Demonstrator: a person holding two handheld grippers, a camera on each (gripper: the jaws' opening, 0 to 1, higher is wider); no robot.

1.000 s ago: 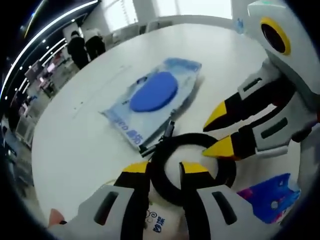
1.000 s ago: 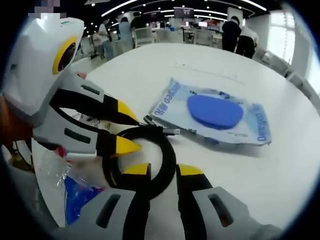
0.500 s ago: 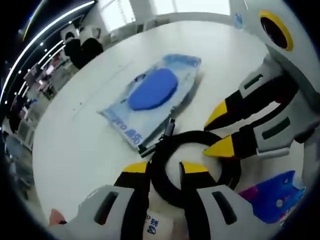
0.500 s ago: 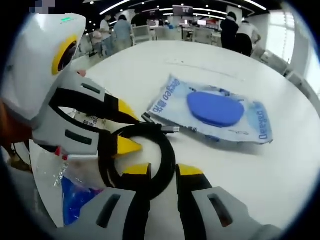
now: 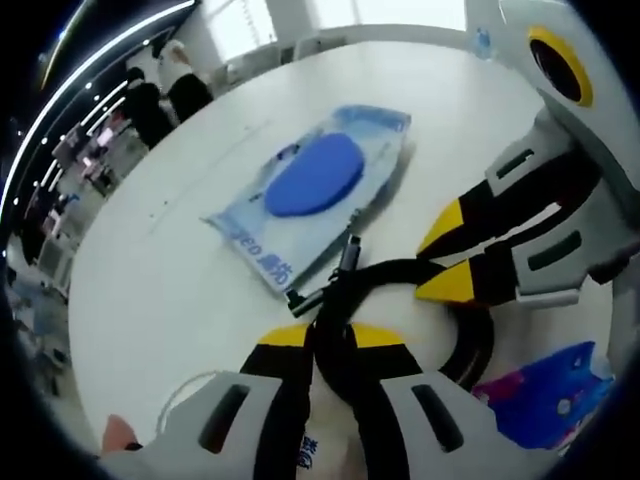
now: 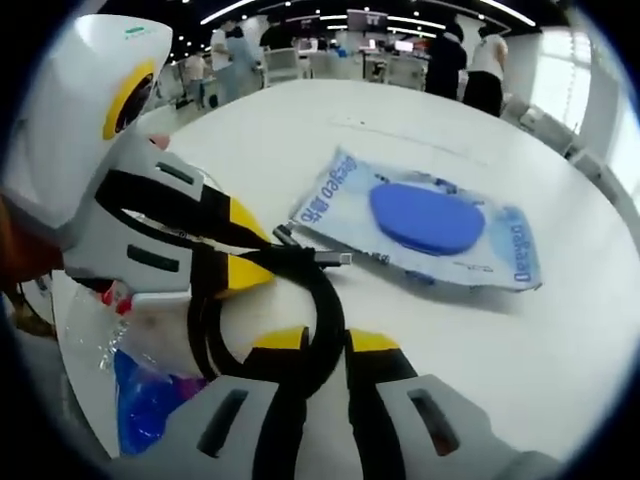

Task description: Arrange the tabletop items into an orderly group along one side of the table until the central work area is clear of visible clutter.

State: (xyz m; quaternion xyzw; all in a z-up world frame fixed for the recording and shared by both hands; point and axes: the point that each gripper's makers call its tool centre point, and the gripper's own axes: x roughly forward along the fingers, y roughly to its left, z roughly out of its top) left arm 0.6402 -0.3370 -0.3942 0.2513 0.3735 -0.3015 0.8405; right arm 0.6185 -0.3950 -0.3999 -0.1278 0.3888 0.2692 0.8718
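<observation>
A coiled black cable (image 5: 470, 335) lies on the white round table (image 5: 150, 290), its plug ends pointing at a light-blue wipes pack (image 5: 315, 190) with a blue oval lid. My left gripper (image 5: 332, 338) is shut on the coil's near side. From the right, my right gripper (image 5: 442, 254) pinches the coil's far side. In the right gripper view, the right gripper (image 6: 325, 342) is shut on the cable (image 6: 325, 290) and the left gripper (image 6: 245, 247) comes in from the left. Beyond them lies the wipes pack (image 6: 425, 220).
A blue printed packet (image 5: 545, 395) lies by the table edge under the grippers, seen as the blue packet (image 6: 150, 400) beside a clear plastic wrapper (image 6: 95, 330). People stand beyond the table's far side (image 6: 470, 60). Open table surface (image 6: 560, 360) spreads around the wipes pack.
My left jaws have closed on the cable. The coil has been squeezed from a round ring into a narrower, bent loop. The wipes pack has not moved.
</observation>
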